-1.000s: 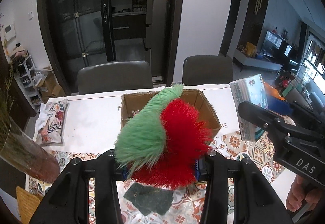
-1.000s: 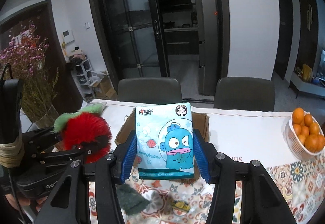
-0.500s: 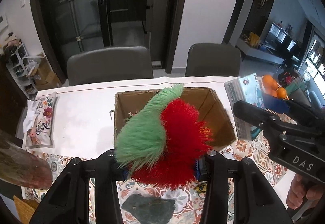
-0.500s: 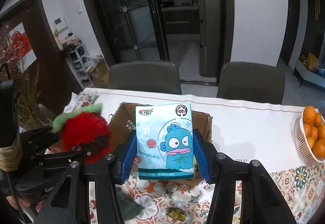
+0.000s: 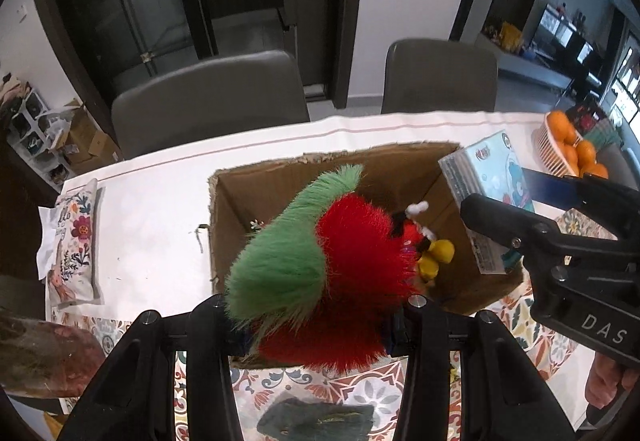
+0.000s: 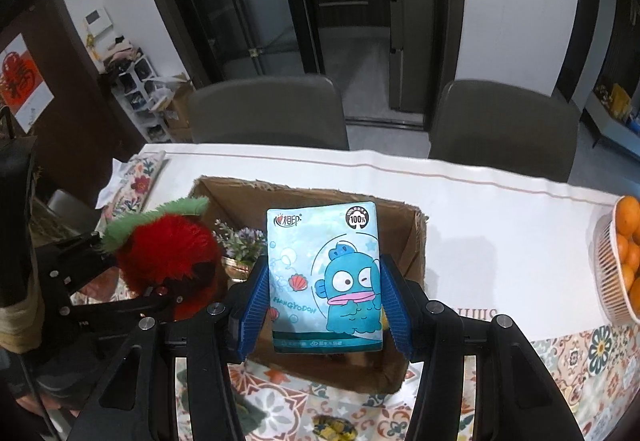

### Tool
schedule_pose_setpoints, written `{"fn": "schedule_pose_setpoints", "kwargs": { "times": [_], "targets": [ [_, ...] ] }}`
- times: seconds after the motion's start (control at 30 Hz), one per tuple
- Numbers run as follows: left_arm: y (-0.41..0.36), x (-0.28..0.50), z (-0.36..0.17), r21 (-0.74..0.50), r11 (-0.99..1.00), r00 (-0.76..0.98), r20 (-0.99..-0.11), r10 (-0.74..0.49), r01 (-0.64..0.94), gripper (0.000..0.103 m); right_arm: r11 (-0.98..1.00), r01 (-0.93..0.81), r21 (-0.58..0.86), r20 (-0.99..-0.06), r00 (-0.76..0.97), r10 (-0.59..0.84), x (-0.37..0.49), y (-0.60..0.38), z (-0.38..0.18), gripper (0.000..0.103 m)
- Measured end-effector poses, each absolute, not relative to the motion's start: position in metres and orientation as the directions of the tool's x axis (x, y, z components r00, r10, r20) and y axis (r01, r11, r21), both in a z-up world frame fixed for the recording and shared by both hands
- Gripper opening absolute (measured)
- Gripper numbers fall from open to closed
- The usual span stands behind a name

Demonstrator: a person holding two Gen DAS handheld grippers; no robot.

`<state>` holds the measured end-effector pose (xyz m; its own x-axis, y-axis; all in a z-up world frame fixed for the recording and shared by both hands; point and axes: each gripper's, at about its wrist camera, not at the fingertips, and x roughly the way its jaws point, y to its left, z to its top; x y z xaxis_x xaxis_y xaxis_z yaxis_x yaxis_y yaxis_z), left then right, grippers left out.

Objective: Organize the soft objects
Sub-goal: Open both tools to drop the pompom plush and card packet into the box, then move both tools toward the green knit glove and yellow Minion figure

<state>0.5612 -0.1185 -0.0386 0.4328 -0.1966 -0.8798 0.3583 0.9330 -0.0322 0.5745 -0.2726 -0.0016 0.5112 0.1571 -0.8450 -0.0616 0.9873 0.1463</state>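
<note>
— Left tool (image 5: 316,325) first: what's it got?
— From its own camera, it is clamped on a red and green fluffy toy (image 5: 316,273), held above the near edge of the cardboard box (image 5: 224,201) on the worktop (image 5: 152,209). A small toy with yellow feet (image 5: 434,257) already lies inside the box.
— And from the other camera?
— Right tool (image 6: 324,305) grips a blue tissue pack (image 6: 324,277) by its two sides, upright, over the box's near wall; the fluffy toy sits to the pack's left.
— How should the drop go?
— I'd carry both further over the box's middle, lower them below the rim, then let go, keeping the two tools apart so they don't knock.
</note>
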Motion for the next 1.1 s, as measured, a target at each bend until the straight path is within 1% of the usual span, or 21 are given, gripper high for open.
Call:
{"fn": "schedule_pose_setpoints", "kwargs": {
  "times": [0.17,0.2,0.23,0.27,0.3,0.33,0.37,0.43,0.57,0.73,0.9,1.1],
  "targets": [
    [-0.128,0.566,-0.052,-0.005,0.921,0.400,-0.900,-0.173,0.389,0.047,0.984,-0.062,0.169,-0.861,0.477,0.178,0.583,-0.270,-0.018,0.054],
    [-0.130,0.566,-0.054,0.004,0.920,0.396,-0.903,-0.166,0.393,0.049,0.983,-0.066,0.171,-0.864,0.470,0.182,0.584,-0.269,-0.020,0.054],
    [-0.131,0.566,-0.054,0.009,0.919,0.395,-0.904,-0.160,0.393,0.056,0.983,-0.071,0.170,-0.866,0.466,0.184,0.585,-0.268,-0.021,0.054],
    [-0.131,0.566,-0.055,0.015,0.920,0.394,-0.906,-0.153,0.391,0.060,0.983,-0.078,0.167,-0.868,0.461,0.184,0.586,-0.267,-0.022,0.058],
    [-0.130,0.565,-0.055,0.018,0.921,0.394,-0.907,-0.149,0.390,0.066,0.983,-0.079,0.163,-0.870,0.458,0.181,0.586,-0.267,-0.022,0.067],
    [-0.129,0.564,-0.055,0.018,0.921,0.397,-0.906,-0.149,0.389,0.070,0.985,-0.072,0.155,-0.868,0.467,0.171,0.586,-0.268,-0.021,0.072],
    [-0.128,0.563,-0.054,0.019,0.922,0.402,-0.903,-0.150,0.386,0.070,0.989,-0.061,0.137,-0.861,0.487,0.150,0.584,-0.270,-0.018,0.074],
    [-0.123,0.558,-0.050,0.013,0.927,0.415,-0.896,-0.155,0.374,0.072,0.993,-0.048,0.104,-0.853,0.510,0.114,0.580,-0.272,-0.012,0.074],
    [-0.113,0.548,-0.037,-0.022,0.940,0.422,-0.890,-0.174,0.341,0.072,0.996,-0.021,0.090,-0.848,0.523,0.088,0.572,-0.278,-0.001,0.074],
    [-0.103,0.528,-0.022,-0.027,0.952,0.463,-0.869,-0.174,0.305,0.075,1.000,-0.006,0.021,-0.835,0.549,0.021,0.550,-0.279,0.012,0.074],
    [-0.093,0.503,-0.010,-0.020,0.962,0.500,-0.851,-0.160,0.274,0.078,1.000,-0.021,0.022,-0.834,0.551,0.030,0.532,-0.279,0.021,0.074],
    [-0.086,0.474,-0.008,-0.007,0.971,0.509,-0.850,-0.132,0.241,0.081,0.998,-0.054,-0.016,-0.838,0.545,0.016,0.510,-0.271,0.029,0.074]
  ]
}}
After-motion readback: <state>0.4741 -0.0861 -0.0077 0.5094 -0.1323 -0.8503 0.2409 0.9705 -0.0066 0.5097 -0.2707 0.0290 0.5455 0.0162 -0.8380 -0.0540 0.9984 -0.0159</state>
